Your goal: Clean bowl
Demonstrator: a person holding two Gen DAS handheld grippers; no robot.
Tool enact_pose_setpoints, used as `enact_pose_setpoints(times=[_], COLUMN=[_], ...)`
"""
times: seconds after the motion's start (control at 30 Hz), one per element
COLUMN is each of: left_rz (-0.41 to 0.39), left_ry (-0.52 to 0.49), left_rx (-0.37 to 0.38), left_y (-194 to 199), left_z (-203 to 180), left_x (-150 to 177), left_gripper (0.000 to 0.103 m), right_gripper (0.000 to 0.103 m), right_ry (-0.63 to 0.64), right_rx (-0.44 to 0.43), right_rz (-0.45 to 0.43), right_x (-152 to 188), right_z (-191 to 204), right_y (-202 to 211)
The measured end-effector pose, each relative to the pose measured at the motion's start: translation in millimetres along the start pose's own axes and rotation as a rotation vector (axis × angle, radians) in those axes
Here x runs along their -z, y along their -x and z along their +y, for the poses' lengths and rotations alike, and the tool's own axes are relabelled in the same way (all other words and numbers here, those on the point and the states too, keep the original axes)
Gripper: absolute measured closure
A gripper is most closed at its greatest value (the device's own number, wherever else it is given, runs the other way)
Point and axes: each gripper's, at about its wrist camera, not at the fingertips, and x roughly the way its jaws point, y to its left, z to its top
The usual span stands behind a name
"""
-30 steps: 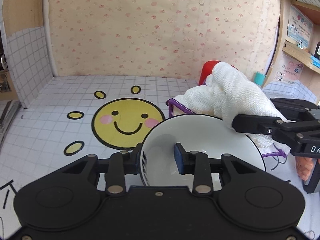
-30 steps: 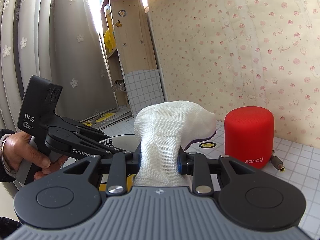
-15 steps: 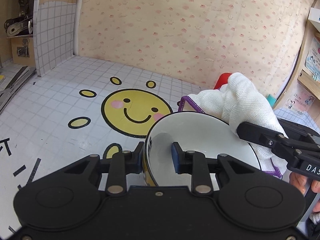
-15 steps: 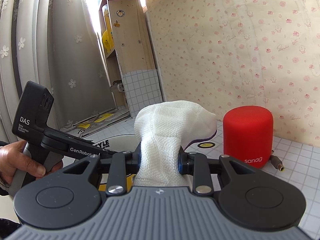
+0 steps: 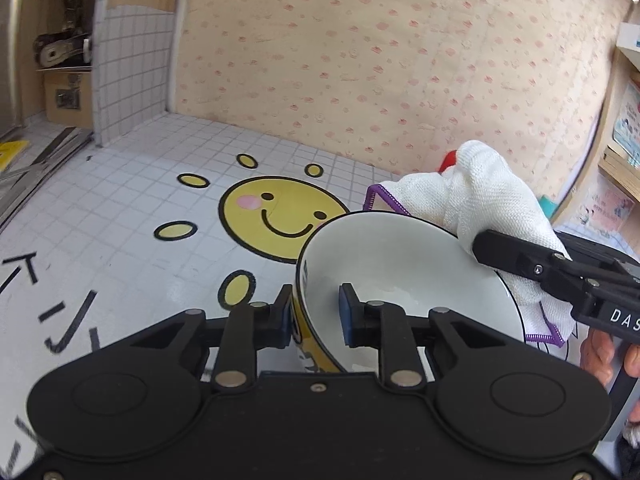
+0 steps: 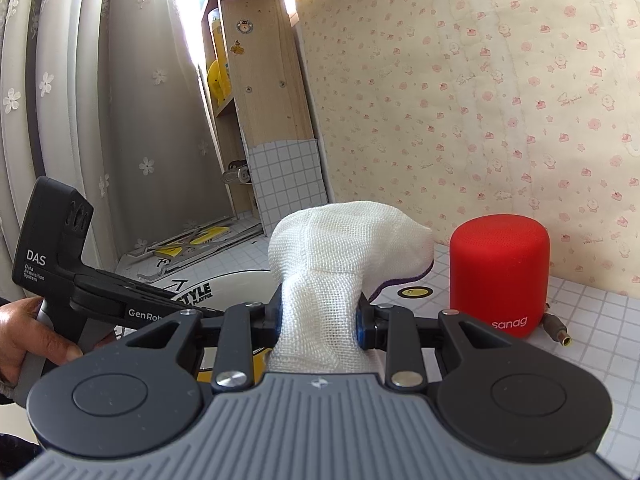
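Observation:
A white bowl (image 5: 400,264) with a yellow printed outside sits tilted just ahead of me in the left wrist view. My left gripper (image 5: 316,312) is closing on its near wall, one pad inside and one outside, both pressing on it. My right gripper (image 6: 320,320) is shut on a bunched white mesh cloth (image 6: 340,240) with purple stitching. In the left wrist view that cloth (image 5: 480,196) hangs over the bowl's far right rim. The bowl's rim (image 6: 236,284) shows low and to the left of the cloth in the right wrist view.
A red cylindrical speaker (image 6: 500,272) with a cable plug stands right of the cloth, near the patterned wall. The tiled tabletop carries a yellow smiley print (image 5: 272,216). Wooden shelves (image 5: 624,160) rise at the right, a hand (image 6: 24,332) holds the left gripper's handle.
The left gripper's jaws have narrowed onto the bowl's wall and the left view has rolled, so the bowl now sits tilted. The right gripper and cloth have stayed put.

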Motion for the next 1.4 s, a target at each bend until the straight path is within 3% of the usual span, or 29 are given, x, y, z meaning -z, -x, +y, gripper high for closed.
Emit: enact_pose_setpoints(times=[0.47, 0.83, 0.9, 1.2, 1.4], left_rz=[-0.004, -0.004, 0.000, -0.003, -0.007], left_ry=[0.081, 0.061, 0.043, 0.051, 0.063], left_rx=[-0.069, -0.055, -0.035, -0.058, -0.052], left_y=[10.7, 12.1, 11.8, 14.1, 11.8], left_z=[-2.5, -0.5, 13.3, -4.1, -7.9], left_x=[8.1, 8.7, 7.4, 10.9, 10.1], left_gripper=[0.079, 0.078, 0.078, 0.078, 0.075], right_gripper=[0.070, 0.070, 0.070, 0.070, 0.070], right_ry=[-0.001, 0.002, 0.000, 0.016, 0.022], right_rx=[-0.036, -0.002, 0.001, 0.013, 0.026], right_rz=[0.053, 0.071, 0.074, 0.082, 0.074], right_x=[-21.9, -1.3, -2.6, -21.8, -10.2], right_z=[4.4, 16.5, 16.8, 18.4, 22.9], right_y=[-30.0, 22.5, 20.5, -23.1, 0.9])
